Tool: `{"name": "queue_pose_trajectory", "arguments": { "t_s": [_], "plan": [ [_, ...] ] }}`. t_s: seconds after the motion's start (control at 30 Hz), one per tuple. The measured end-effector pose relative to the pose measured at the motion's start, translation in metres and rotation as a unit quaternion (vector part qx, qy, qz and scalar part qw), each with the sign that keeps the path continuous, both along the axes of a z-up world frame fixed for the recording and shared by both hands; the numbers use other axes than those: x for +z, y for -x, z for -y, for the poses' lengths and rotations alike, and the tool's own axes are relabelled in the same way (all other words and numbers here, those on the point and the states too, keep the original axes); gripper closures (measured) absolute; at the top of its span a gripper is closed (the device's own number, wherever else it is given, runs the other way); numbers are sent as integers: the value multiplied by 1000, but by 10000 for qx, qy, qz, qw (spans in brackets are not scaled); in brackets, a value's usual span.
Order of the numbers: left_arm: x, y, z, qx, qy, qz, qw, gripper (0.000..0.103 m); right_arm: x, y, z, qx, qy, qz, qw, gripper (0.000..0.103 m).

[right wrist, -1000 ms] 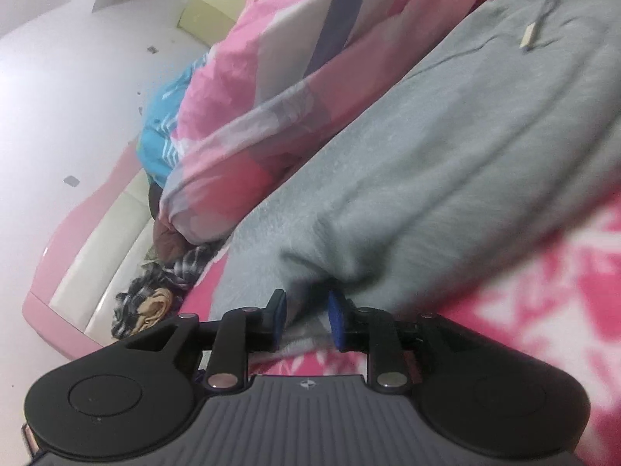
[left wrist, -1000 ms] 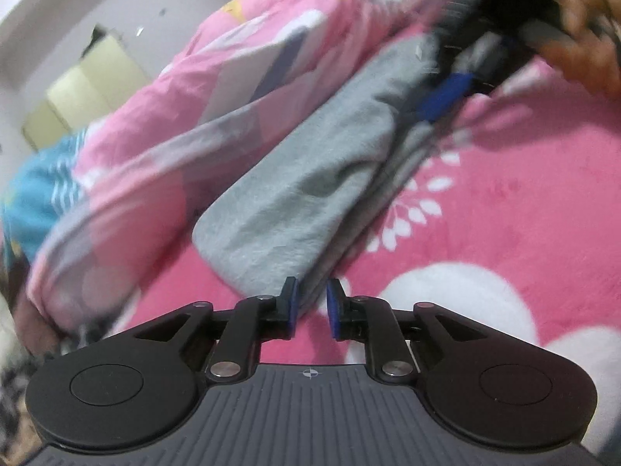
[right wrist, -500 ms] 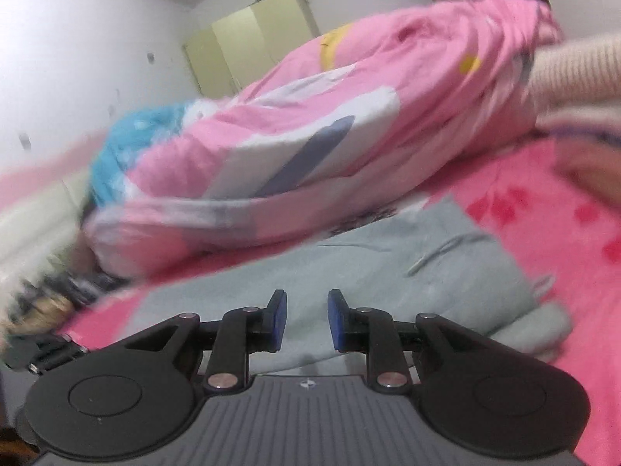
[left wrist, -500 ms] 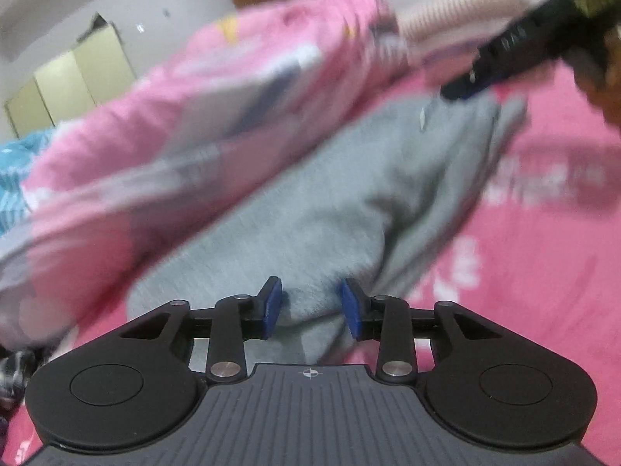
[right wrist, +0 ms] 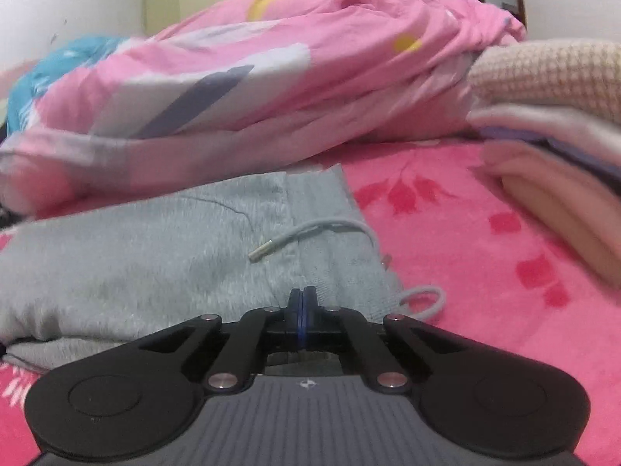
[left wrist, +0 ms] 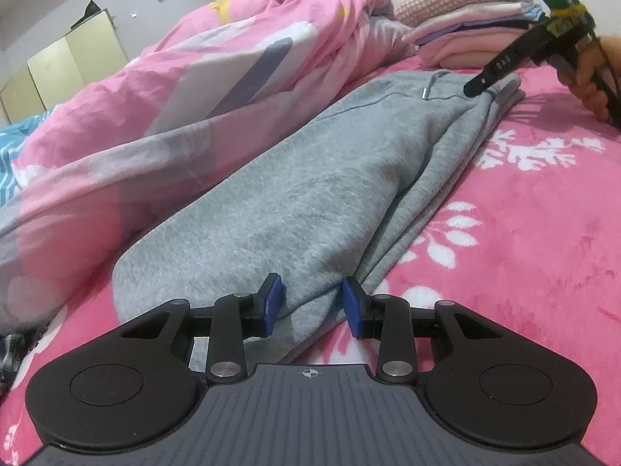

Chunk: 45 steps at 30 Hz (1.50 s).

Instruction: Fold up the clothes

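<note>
Grey sweatpants (left wrist: 310,194), folded lengthwise, lie on the pink flowered blanket (left wrist: 524,252). Their leg end sits between the blue pads of my left gripper (left wrist: 312,305), which stands open without squeezing the cloth. At the far end, my right gripper (left wrist: 475,87), held by a hand (left wrist: 590,77), has its tip at the waistband. In the right wrist view the right gripper (right wrist: 304,299) is shut, pads together just above the grey waistband (right wrist: 333,256), and no cloth shows between them. A drawstring with a metal tip (right wrist: 260,252) lies on the sweatpants (right wrist: 136,256).
A bunched pink duvet (left wrist: 194,89) runs along the far side of the pants. A stack of folded clothes (left wrist: 465,19) sits beyond the waistband, at the right (right wrist: 551,124) in the right wrist view. Cream cupboards (left wrist: 66,66) stand by the wall.
My left gripper's jaws have spread apart around the leg end. The right gripper has swung along the pants to the waistband and its jaws have closed.
</note>
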<state>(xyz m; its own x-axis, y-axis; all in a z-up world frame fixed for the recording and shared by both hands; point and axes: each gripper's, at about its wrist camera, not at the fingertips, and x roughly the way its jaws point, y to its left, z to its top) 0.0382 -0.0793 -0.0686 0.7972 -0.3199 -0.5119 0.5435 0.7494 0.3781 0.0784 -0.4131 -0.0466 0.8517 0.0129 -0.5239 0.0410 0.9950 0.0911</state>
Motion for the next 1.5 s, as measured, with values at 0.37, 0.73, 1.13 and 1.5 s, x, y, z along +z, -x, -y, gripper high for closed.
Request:
{"name": "queue_pose_trajectory", "arguments": {
  "t_s": [0.37,0.73,1.13,1.5],
  "plan": [
    [-3,3,0,-13,-22,66,10000,68,37,6,-24,224,839,788,9931,103],
    [-1,1,6,0,-169,66,9998,68,-12,-39,-22,18,2615,164,9651,103],
    [-2,9,2,6,-317,107,9994,68,52,0,-42,640,876,1008,9890,100],
    [33,33,-37,194,563,-18,9982,67,38,-5,-93,1561,27,250,9874,91]
  ]
}}
